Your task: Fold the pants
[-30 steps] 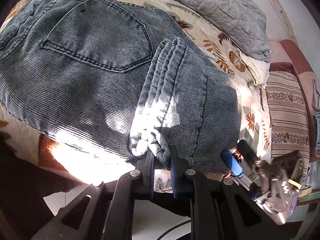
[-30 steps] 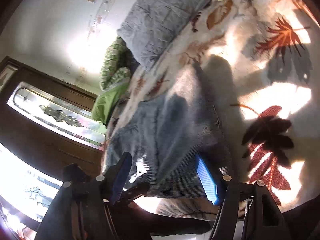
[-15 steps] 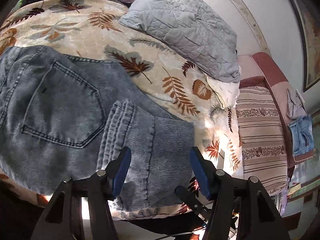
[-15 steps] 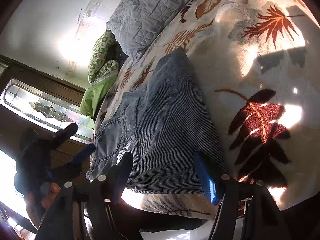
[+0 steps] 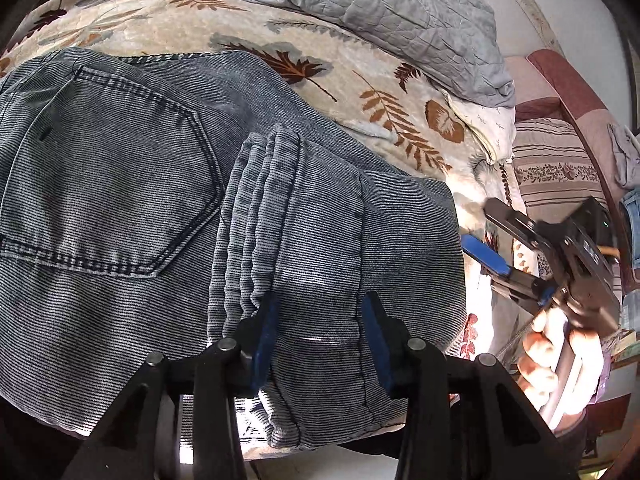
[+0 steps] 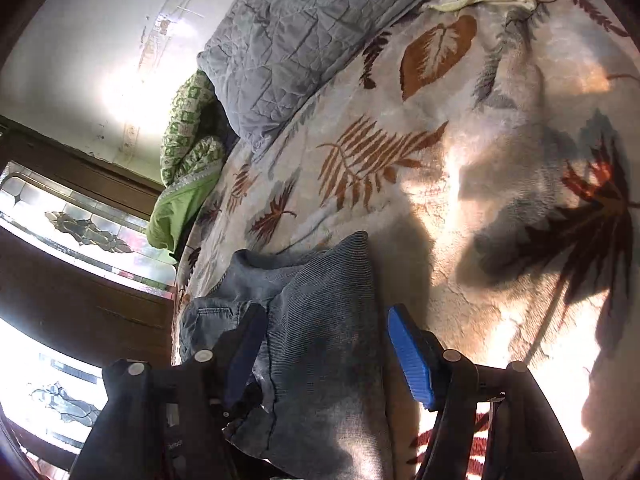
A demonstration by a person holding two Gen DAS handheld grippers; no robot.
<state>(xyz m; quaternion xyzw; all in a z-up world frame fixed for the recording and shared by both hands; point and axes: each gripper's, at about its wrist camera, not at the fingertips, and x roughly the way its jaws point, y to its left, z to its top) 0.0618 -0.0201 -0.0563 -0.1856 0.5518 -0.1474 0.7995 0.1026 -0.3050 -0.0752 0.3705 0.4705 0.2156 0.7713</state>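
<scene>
My left gripper (image 5: pixel 318 336) hangs low over the folded pants (image 5: pixel 168 216), which lie on the leaf-patterned blanket (image 5: pixel 360 80) near its front edge. Its jaws have just been narrowing, and they stand apart with a band of the grey-blue denim between the blue pads (image 5: pixel 266 334); I cannot tell whether the pads press the cloth, because the fabric bulges up and hides their inner faces. The stacked hems (image 5: pixel 256 216) run just left of the left pad. A back pocket (image 5: pixel 120 184) faces up further left, and the pants' left part is cut off by the frame.

My right gripper (image 6: pixel 324 354) is parted wide over the right end of the fold, nothing clamped. From the left camera I see it at the side, my hand (image 5: pixel 556 356) washed out by sunlight. A grey quilted pillow (image 6: pixel 316 28) lies at the blanket's far side.
</scene>
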